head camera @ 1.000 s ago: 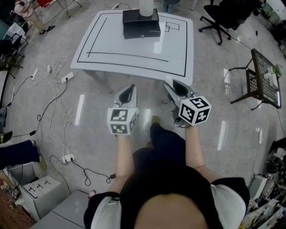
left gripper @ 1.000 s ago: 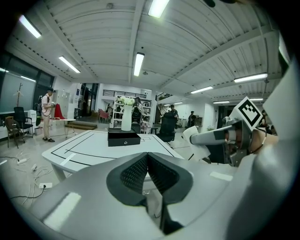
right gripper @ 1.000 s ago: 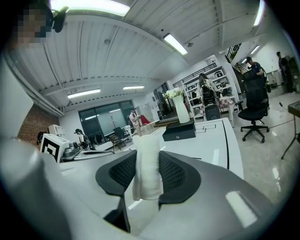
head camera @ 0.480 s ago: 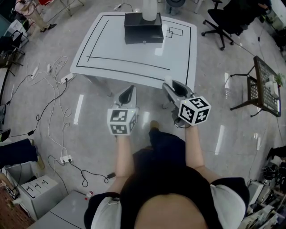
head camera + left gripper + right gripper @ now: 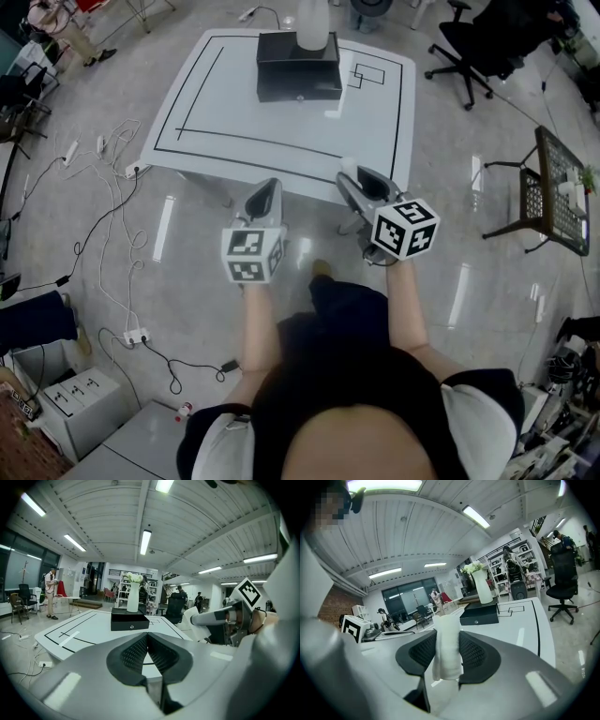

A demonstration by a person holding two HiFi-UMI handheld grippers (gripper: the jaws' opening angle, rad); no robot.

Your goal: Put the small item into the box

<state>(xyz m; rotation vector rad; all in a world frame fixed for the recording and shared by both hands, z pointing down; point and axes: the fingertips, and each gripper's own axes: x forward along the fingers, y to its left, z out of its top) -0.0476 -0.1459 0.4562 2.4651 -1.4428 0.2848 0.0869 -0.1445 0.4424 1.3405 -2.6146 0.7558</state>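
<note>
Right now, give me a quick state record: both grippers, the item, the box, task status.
left gripper: jaws together, nothing between them
right gripper: shut on the white item
white item: small, soft-looking, upright between the pads
black box: on the far side of the white table
vase: white, just behind the box
task status: item not yet in the box
</note>
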